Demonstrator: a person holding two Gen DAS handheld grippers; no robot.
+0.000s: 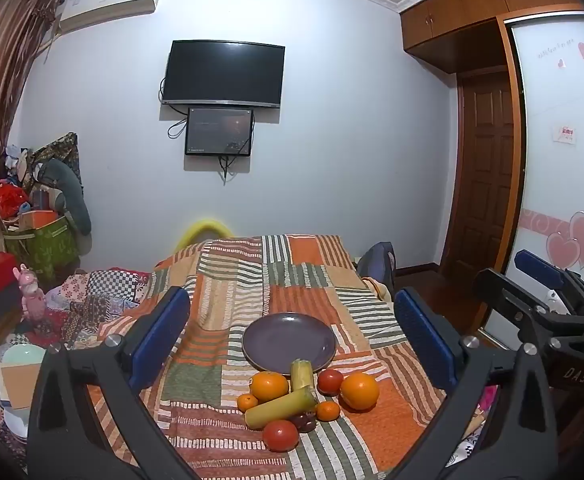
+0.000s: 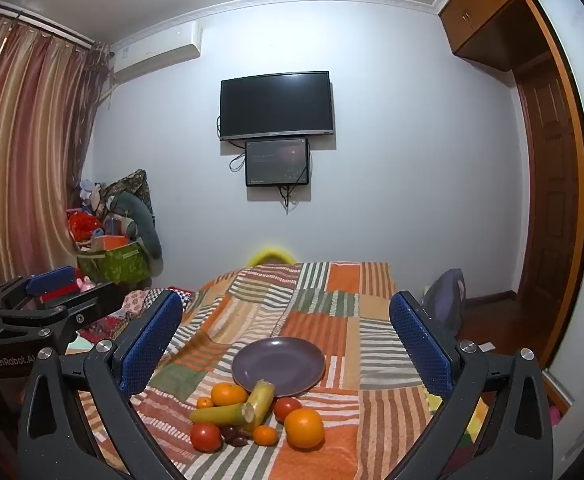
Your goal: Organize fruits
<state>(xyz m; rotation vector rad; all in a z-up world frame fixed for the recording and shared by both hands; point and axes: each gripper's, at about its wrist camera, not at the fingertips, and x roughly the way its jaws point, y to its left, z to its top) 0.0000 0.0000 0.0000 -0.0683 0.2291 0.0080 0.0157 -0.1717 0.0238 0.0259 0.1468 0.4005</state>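
Note:
An empty purple plate point(image 1: 289, 340) point(image 2: 278, 364) lies on the patchwork cloth. In front of it is a fruit pile: a big orange point(image 1: 359, 391) point(image 2: 304, 428), a second orange point(image 1: 269, 386) point(image 2: 229, 394), two sugarcane pieces point(image 1: 282, 406) point(image 2: 222, 414), red tomatoes point(image 1: 280, 435) point(image 2: 206, 437), small tangerines point(image 1: 327, 411) point(image 2: 265, 435) and dark grapes point(image 1: 303, 422). My left gripper point(image 1: 292, 332) is open and empty, above and short of the pile. My right gripper point(image 2: 286, 340) is open and empty, likewise held back. Each gripper shows at the side of the other's view.
The cloth-covered table point(image 1: 252, 272) ends to the right near a wooden door point(image 1: 487, 176) and wardrobe point(image 1: 567, 160). Clutter, bags and toys point(image 1: 40, 220) sit to the left. A TV point(image 1: 223, 74) hangs on the far wall.

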